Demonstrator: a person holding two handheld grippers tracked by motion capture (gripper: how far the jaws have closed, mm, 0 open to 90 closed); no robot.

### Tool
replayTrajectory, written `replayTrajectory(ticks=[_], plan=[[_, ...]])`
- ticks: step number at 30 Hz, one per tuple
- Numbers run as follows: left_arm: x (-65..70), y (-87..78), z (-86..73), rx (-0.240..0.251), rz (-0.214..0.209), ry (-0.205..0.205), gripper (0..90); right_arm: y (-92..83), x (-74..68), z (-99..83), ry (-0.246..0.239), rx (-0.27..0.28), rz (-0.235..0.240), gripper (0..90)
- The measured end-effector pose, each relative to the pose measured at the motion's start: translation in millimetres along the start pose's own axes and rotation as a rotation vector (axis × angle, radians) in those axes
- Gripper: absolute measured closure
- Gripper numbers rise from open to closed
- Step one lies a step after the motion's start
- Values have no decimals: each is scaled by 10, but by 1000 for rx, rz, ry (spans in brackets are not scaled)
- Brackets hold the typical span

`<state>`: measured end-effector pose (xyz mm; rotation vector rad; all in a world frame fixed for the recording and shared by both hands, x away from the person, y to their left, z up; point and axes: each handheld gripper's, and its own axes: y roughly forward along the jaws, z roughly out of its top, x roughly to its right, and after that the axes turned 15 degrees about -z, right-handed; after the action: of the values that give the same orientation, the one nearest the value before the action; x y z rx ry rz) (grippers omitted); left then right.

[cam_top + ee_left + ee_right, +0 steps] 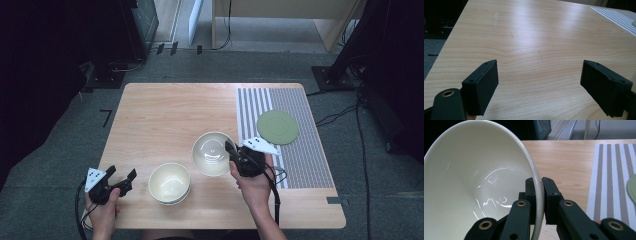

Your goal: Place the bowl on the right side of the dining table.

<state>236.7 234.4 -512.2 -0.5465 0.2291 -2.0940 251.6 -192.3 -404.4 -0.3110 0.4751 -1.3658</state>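
Right claw [538, 195] – bowl [474, 182] rim pinched, base cropped

bowls: 3 — one held cream bowl [212, 153], two nested in a stack [170, 183] | green plate [277, 127]: 1 | striped placemat [295, 145]: 1 | table [165, 115]: 1 | grippers: 2
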Motion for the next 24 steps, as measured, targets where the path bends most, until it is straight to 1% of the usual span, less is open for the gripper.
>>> replayTrajectory(ticks=[8, 24], plan=[[22, 19, -5, -12, 8, 17, 141, -8, 84, 11, 5, 4, -16, 845], [20, 23, -6, -12, 8, 14, 141, -31, 223, 53, 21, 9, -40, 845]])
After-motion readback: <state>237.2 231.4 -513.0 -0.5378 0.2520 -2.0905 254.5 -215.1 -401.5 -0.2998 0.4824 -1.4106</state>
